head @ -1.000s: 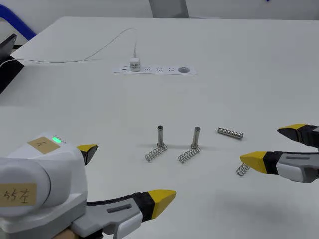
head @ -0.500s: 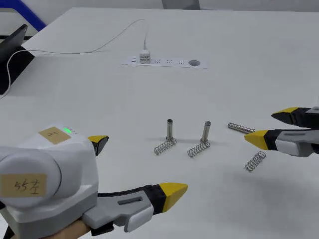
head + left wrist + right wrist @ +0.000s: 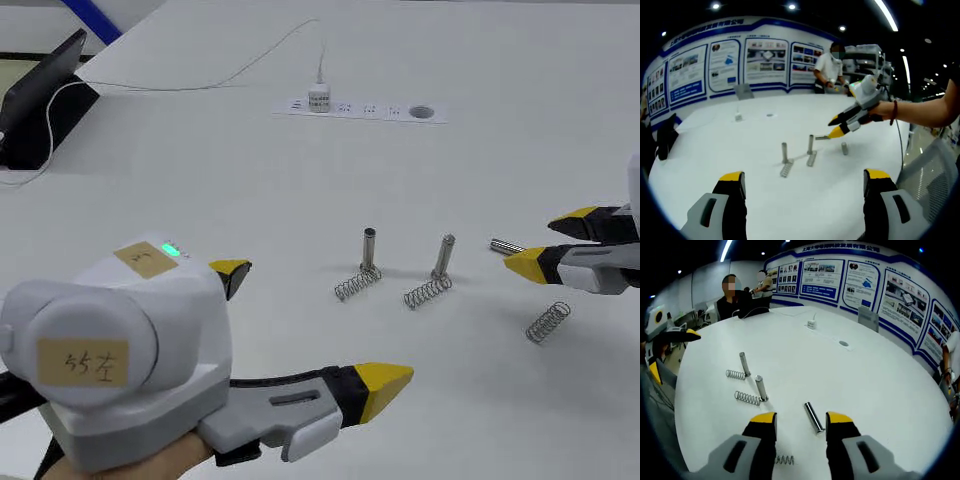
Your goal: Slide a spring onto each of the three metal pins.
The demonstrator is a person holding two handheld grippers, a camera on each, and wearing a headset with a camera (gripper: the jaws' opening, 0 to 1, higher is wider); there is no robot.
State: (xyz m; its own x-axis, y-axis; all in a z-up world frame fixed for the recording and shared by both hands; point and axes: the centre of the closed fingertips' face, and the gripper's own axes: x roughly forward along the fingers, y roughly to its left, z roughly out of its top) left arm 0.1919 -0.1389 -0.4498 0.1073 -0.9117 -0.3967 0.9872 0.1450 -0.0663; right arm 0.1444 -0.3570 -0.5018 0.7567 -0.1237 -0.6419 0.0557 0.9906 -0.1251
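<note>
The right hand-held gripper, jaws spread, apparently straddles the fallen pin at frame right; left hand-held gripper spread, empty. Risk: an off-centre pinch rolls the pin away.

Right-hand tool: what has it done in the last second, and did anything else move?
The right tool moved from the loose spring to the pin lying flat; its open tips now flank that pin's end, gripping nothing. The loose spring, two upright pins, the springs at their feet and the open left tool stayed put.
</note>
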